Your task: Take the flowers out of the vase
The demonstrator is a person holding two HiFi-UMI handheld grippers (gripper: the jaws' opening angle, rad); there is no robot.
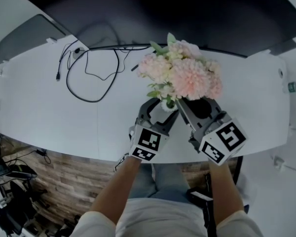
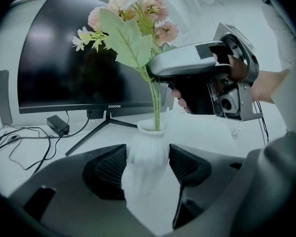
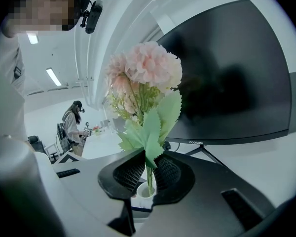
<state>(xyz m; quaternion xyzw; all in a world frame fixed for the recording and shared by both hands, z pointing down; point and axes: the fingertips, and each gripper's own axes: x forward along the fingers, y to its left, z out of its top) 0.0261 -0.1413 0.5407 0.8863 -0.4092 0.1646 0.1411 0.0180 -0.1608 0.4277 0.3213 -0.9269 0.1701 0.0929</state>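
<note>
A small white vase (image 2: 147,158) stands on the white desk, and my left gripper (image 2: 148,169) is shut on its body. A bunch of pink flowers (image 1: 183,73) with green leaves rises from it on thin green stems (image 2: 156,105). My right gripper (image 3: 147,171) is shut on the stems just above the vase mouth (image 3: 147,190), right under the leaves (image 3: 150,132). In the head view both grippers (image 1: 164,113) (image 1: 183,106) meet below the blooms, which hide the vase almost wholly. The stem ends are still inside the vase neck.
A large dark monitor (image 1: 187,14) on a stand runs along the desk's far side. Black cables (image 1: 91,73) and a power brick (image 2: 57,124) lie on the desk (image 1: 34,102) to the left. The desk's near edge is close to my hands. A person (image 3: 73,127) stands far off.
</note>
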